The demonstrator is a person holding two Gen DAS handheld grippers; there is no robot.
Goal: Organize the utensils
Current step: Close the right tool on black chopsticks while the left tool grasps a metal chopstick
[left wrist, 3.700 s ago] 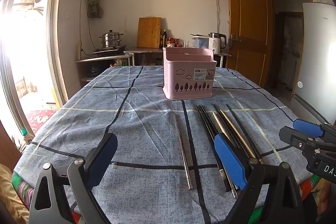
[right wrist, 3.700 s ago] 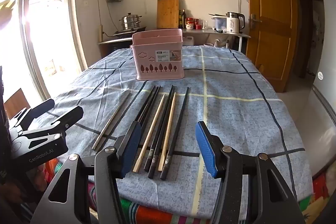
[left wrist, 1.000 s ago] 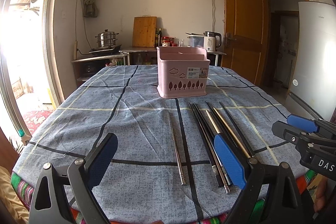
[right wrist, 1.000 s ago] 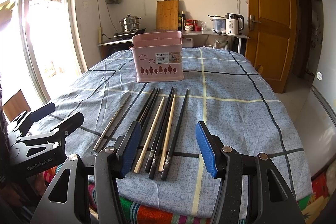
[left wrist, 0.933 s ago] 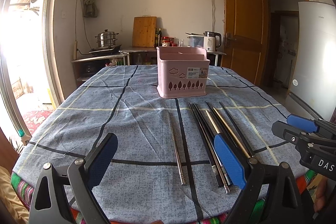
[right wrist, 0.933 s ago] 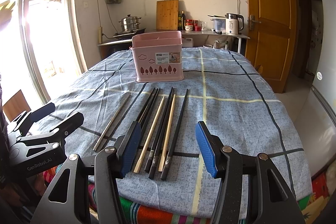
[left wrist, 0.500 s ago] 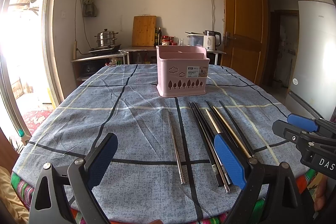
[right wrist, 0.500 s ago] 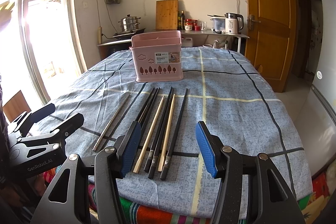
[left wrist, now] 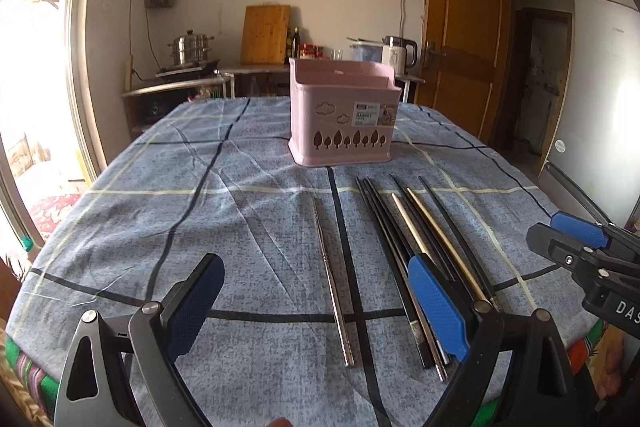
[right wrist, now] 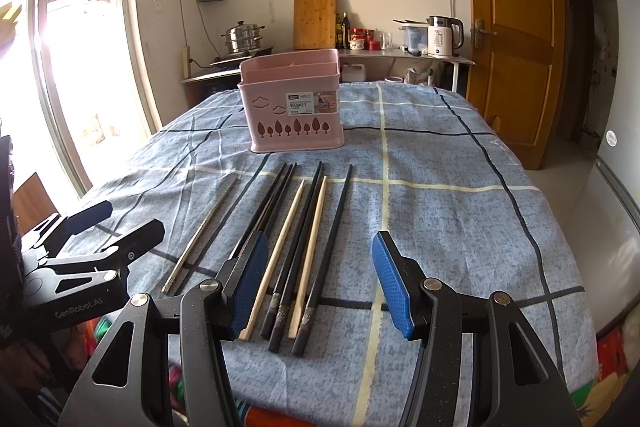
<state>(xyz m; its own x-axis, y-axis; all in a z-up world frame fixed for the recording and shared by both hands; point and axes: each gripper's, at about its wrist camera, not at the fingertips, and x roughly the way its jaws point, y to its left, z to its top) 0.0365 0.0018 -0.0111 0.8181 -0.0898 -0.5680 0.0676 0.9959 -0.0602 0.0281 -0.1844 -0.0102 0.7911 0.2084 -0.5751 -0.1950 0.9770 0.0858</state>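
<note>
A pink basket with tree cutouts, cloud shapes and a white label stands far along the blue checked cloth. Near it, toward the table's edge, lie the chopsticks, tips pointing at the basket: one metal chopstick apart on the left, then a close row of five black chopsticks and two pale wooden ones. That makes eight sticks and one basket.

The left gripper has its jaws spread wide, holding nothing, above the near end of the metal chopstick. The right gripper is likewise spread and empty, hovering above the near ends of the row, touching none.
</note>
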